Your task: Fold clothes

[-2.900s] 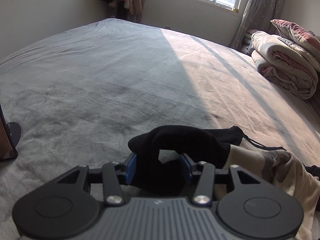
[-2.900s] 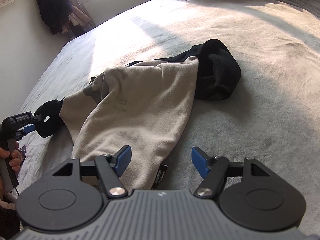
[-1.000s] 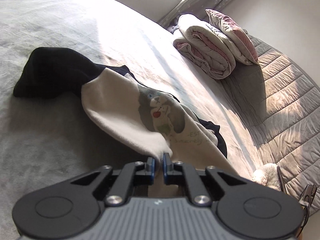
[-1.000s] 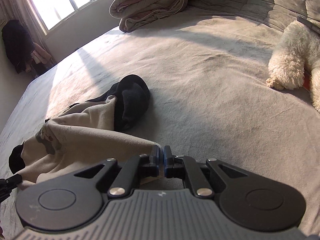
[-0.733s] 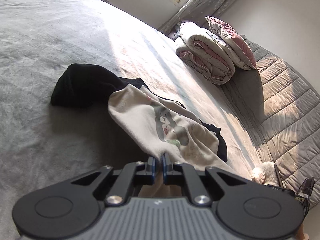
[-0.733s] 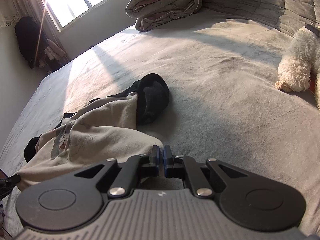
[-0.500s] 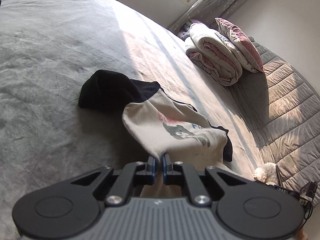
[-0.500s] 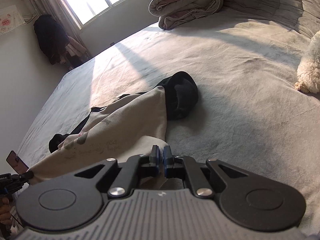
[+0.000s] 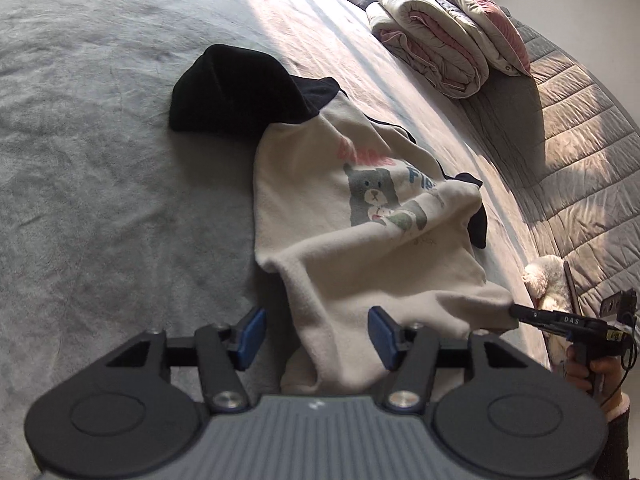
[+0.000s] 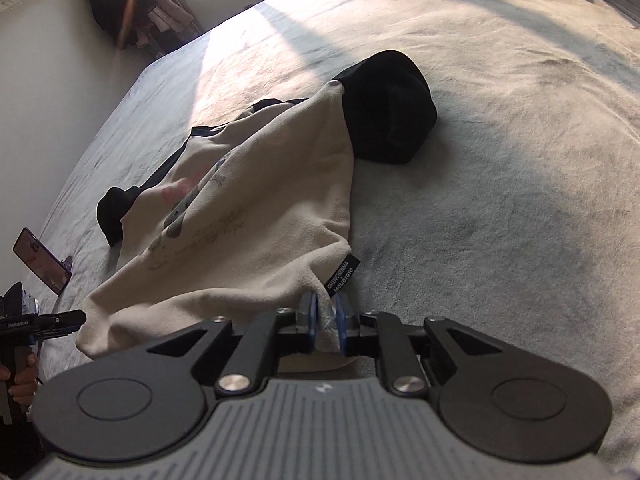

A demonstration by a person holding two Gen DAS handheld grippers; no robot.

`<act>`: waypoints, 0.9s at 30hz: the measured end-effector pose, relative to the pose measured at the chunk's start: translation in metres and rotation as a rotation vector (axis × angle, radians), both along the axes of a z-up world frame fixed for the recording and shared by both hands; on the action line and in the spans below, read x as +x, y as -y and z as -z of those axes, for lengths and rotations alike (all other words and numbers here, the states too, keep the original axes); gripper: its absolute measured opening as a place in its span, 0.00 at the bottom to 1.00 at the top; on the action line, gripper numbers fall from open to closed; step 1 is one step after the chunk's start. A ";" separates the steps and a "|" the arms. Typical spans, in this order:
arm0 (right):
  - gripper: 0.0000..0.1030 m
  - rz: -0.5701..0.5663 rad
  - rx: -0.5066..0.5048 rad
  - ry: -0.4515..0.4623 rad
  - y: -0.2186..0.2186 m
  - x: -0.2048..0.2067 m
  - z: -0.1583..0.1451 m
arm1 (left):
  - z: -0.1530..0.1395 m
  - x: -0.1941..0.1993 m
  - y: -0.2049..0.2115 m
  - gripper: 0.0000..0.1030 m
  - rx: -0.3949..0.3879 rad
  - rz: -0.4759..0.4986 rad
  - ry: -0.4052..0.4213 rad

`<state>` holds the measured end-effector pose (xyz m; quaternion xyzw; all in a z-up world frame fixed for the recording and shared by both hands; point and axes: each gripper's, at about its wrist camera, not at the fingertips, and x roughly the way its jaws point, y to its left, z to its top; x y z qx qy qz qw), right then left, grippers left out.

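Note:
A cream sweatshirt (image 9: pixel 360 216) with a bear print and black sleeves (image 9: pixel 236 88) lies spread on the grey bed (image 9: pixel 100 160). My left gripper (image 9: pixel 316 336) is open, its blue pads (image 9: pixel 250 336) standing either side of the near hem without pinching it. In the left wrist view, my right gripper (image 9: pixel 514 312) pinches the hem's right corner. In the right wrist view, the right gripper (image 10: pixel 326 320) is shut on the sweatshirt (image 10: pixel 248 216) hem beside a black label (image 10: pixel 342 276). The left gripper (image 10: pixel 74 320) shows at the far left by the other corner.
A folded quilt (image 9: pixel 432 52) and a pillow (image 9: pixel 480 20) lie at the head of the bed by the padded headboard (image 9: pixel 580 120). A white fluffy dog (image 9: pixel 548 280) rests at the right. A phone (image 10: pixel 40 256) stands on the bed's left side.
My left gripper has opened and let go of the hem it was pinching. The sweatshirt now lies more spread out, bear print up. The right gripper stays shut on its corner.

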<state>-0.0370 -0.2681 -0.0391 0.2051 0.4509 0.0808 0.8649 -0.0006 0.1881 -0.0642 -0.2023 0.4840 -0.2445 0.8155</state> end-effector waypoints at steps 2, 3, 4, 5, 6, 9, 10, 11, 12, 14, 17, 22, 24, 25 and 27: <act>0.50 0.008 0.024 -0.001 0.006 -0.002 0.002 | 0.004 -0.007 0.002 0.59 -0.014 0.058 0.001; 0.52 0.013 0.046 -0.009 0.009 -0.002 0.006 | 0.006 -0.011 0.004 0.59 -0.003 0.079 0.007; 0.52 0.019 0.067 -0.016 0.012 -0.002 0.009 | 0.008 -0.014 0.006 0.59 0.015 0.099 0.017; 0.52 0.025 0.089 -0.023 0.015 -0.001 0.012 | 0.010 -0.017 0.008 0.59 0.032 0.113 0.030; 0.52 0.030 0.110 -0.031 0.017 -0.001 0.015 | 0.012 -0.019 0.010 0.58 0.050 0.121 0.044; 0.52 0.048 0.174 -0.053 0.026 0.000 0.025 | 0.016 -0.021 0.010 0.58 0.042 0.122 0.076; 0.52 0.053 0.195 -0.060 0.029 0.000 0.028 | 0.018 -0.019 0.009 0.58 0.027 0.113 0.078; 0.52 0.059 0.217 -0.067 0.032 0.001 0.032 | 0.019 -0.016 0.008 0.56 0.009 0.101 0.074; 0.52 0.065 0.242 -0.073 0.033 0.001 0.035 | 0.021 -0.013 0.006 0.56 -0.010 0.085 0.063; 0.52 0.078 0.297 -0.083 0.035 0.000 0.041 | 0.024 -0.007 0.003 0.49 -0.054 0.041 0.026; 0.53 0.097 0.380 -0.097 0.039 -0.001 0.050 | 0.031 -0.006 -0.001 0.29 -0.122 -0.031 -0.043; 0.21 0.118 0.435 -0.141 0.039 -0.006 0.056 | 0.040 -0.020 -0.004 0.12 -0.206 -0.108 -0.141; 0.12 0.117 0.437 -0.146 0.041 -0.011 0.050 | 0.036 -0.027 -0.007 0.10 -0.248 -0.111 -0.155; 0.12 0.116 0.440 -0.146 0.042 -0.014 0.046 | 0.033 -0.030 -0.009 0.10 -0.265 -0.110 -0.158; 0.12 0.115 0.446 -0.146 0.044 -0.020 0.039 | 0.022 -0.037 -0.013 0.08 -0.291 -0.101 -0.162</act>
